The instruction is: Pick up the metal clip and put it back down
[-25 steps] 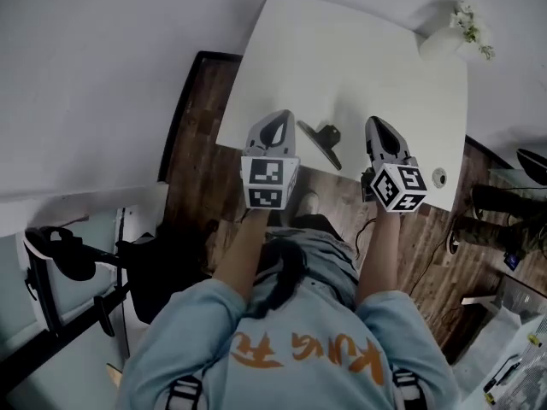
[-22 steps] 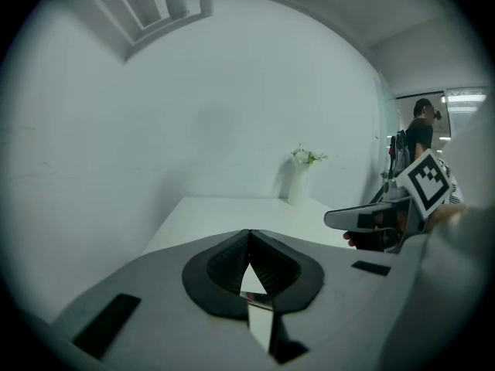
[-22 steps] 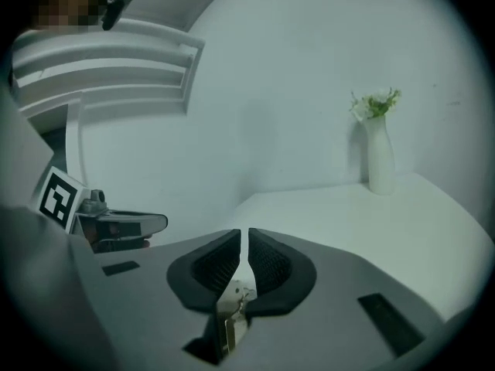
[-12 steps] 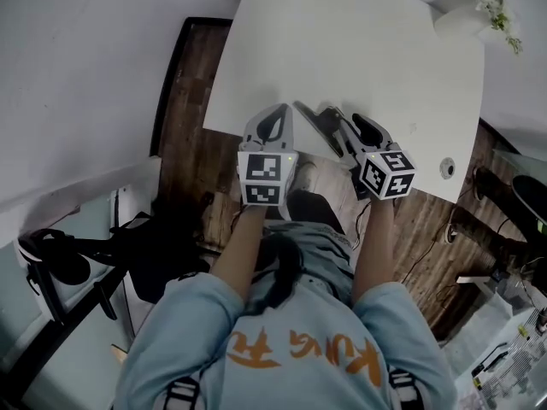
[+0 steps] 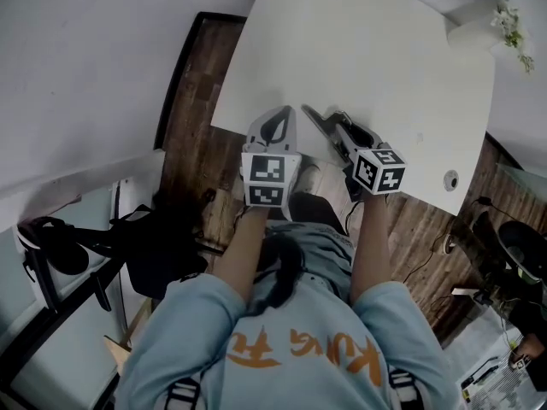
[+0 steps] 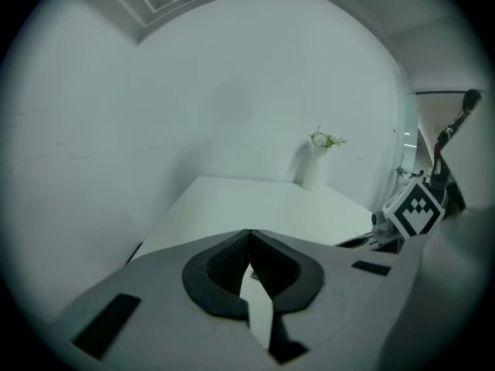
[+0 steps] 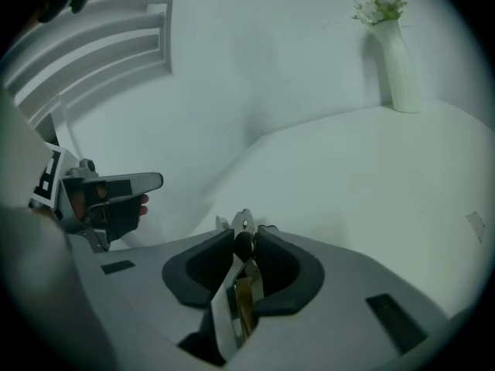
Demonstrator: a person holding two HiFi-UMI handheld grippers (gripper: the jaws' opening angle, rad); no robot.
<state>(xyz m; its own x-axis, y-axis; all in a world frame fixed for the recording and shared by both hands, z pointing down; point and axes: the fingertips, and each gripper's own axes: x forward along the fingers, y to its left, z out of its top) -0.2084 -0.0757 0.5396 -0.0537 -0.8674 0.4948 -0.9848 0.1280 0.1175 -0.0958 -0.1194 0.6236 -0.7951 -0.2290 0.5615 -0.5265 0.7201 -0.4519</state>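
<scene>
The metal clip [image 5: 314, 120], black with silver handles, sits near the front edge of the white table [image 5: 385, 49]. My right gripper [image 5: 338, 130] is closing on it, and its pads touch the clip's black body. In the right gripper view the clip [image 7: 243, 226] stands between the pads of the right gripper [image 7: 242, 243], with a silver handle poking out past the tips. I cannot tell whether the clip is off the table. My left gripper [image 5: 277, 114] hovers just left of it over the table edge. Its jaws are shut and hold nothing, as the left gripper view shows [image 6: 248, 236].
A white vase [image 5: 479, 32] with small flowers stands at the table's far right corner. A round cable hole [image 5: 450, 178] lies near the right front edge. Dark wood floor [image 5: 192, 101] runs left of the table, with black equipment [image 5: 60, 250] at lower left.
The right gripper swung left from beside the clip and now has it between its jaws. The left gripper stayed at the table's front edge. The head camera shifted a little.
</scene>
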